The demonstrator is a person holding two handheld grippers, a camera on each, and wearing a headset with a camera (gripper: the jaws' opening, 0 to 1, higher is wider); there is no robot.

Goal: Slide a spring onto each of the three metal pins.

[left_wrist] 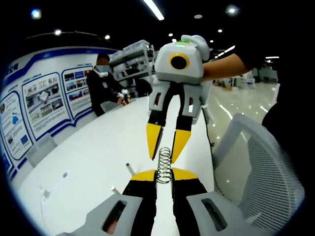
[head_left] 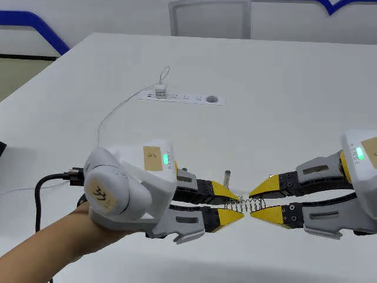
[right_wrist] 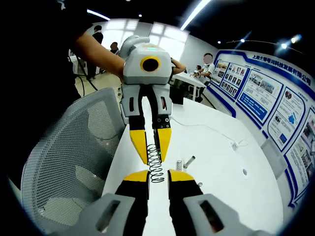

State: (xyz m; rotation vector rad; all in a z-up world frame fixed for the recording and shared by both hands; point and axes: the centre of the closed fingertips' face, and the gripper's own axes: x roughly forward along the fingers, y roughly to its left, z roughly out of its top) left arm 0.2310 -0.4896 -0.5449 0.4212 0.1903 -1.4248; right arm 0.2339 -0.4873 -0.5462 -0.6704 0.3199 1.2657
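A small metal spring (head_left: 250, 204) hangs level between my two grippers, just above the white table (head_left: 283, 106). My left gripper (head_left: 240, 206) is shut on the spring's left end; in the left gripper view the spring (left_wrist: 164, 164) fills the gap between its yellow tips. My right gripper (head_left: 251, 203) faces it, its jaws a little apart around the spring's other end (right_wrist: 155, 164). Behind the tips a metal pin (head_left: 227, 177) stands upright. In the right gripper view, a pin (right_wrist: 189, 161) and a second small spring (right_wrist: 179, 164) sit on the table.
A white power strip (head_left: 182, 98) with a thin cable lies mid-table. A black cable (head_left: 44, 184) runs to the left gripper. A mesh chair (right_wrist: 64, 157) stands by the table's edge, another chair (head_left: 209, 17) at the far side. People stand in the background.
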